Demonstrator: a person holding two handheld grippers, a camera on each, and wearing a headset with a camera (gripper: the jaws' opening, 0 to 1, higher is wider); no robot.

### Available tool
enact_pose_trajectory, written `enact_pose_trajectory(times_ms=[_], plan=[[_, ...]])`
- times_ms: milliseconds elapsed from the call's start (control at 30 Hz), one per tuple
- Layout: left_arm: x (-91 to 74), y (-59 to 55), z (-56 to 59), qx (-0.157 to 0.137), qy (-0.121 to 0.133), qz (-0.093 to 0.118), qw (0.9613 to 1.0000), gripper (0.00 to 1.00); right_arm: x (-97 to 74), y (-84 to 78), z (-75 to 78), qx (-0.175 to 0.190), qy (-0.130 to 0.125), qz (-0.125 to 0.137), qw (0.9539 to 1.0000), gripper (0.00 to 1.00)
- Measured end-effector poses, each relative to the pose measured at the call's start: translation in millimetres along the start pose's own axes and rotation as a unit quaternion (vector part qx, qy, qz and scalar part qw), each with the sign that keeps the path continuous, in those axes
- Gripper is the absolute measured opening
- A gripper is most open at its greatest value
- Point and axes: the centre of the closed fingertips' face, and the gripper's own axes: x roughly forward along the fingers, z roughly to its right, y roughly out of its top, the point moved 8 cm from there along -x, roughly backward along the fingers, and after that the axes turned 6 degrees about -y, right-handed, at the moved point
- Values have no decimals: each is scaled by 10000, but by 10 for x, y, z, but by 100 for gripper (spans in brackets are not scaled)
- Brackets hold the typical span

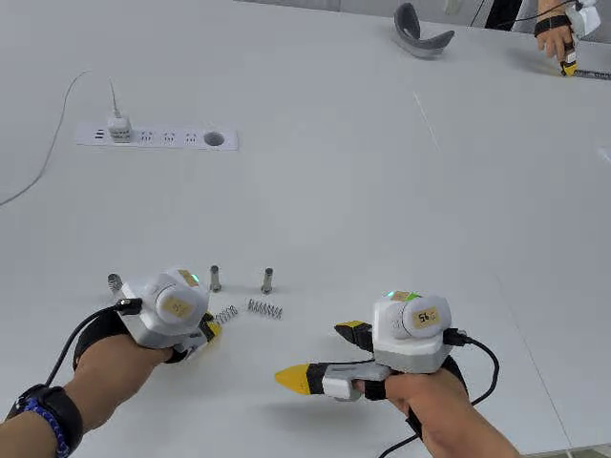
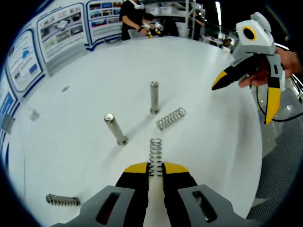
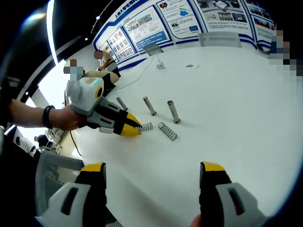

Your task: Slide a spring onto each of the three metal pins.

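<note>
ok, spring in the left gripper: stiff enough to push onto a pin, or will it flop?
Probably holds its line: the spring juts straight from the left gripper, pinched by one end, no sag. Thin wire, likely light. Open coils may buckle sideways if it meets the pin off-axis.

No legible txt: tan sticker on right gripper, wall posters too blurry.

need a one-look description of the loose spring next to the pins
On the white table, in front of the power strip, two metal pins stand upright. The loose spring lies flat beside the pin nearer the right gripper. Unlike its neighbour spring, pinched in the left gripper, nothing holds it.
</note>
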Motion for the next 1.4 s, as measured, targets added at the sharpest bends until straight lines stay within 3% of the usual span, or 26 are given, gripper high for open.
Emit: enact_pose_trajectory(times_ms=[233, 367, 900, 1167, 1400], plan=[[-126, -86, 3, -317, 49, -16, 9995, 10, 2, -7, -56, 111, 33, 58, 9999, 82], [-214, -118, 43, -468, 30, 76, 9989, 10, 16, -16, -85, 150, 62, 72, 9998, 82], [-497, -310, 191, -687, -19, 176, 9975, 10, 39, 27, -217, 239, 173, 157, 9994, 80], [-662, -297, 244, -821, -111, 421, 9957, 10, 78, 76, -327, 348, 309, 259, 9986, 76], [-791, -307, 291, -748, -165, 531, 9957, 10, 126, 153, -446, 397, 462, 359, 9975, 72]])
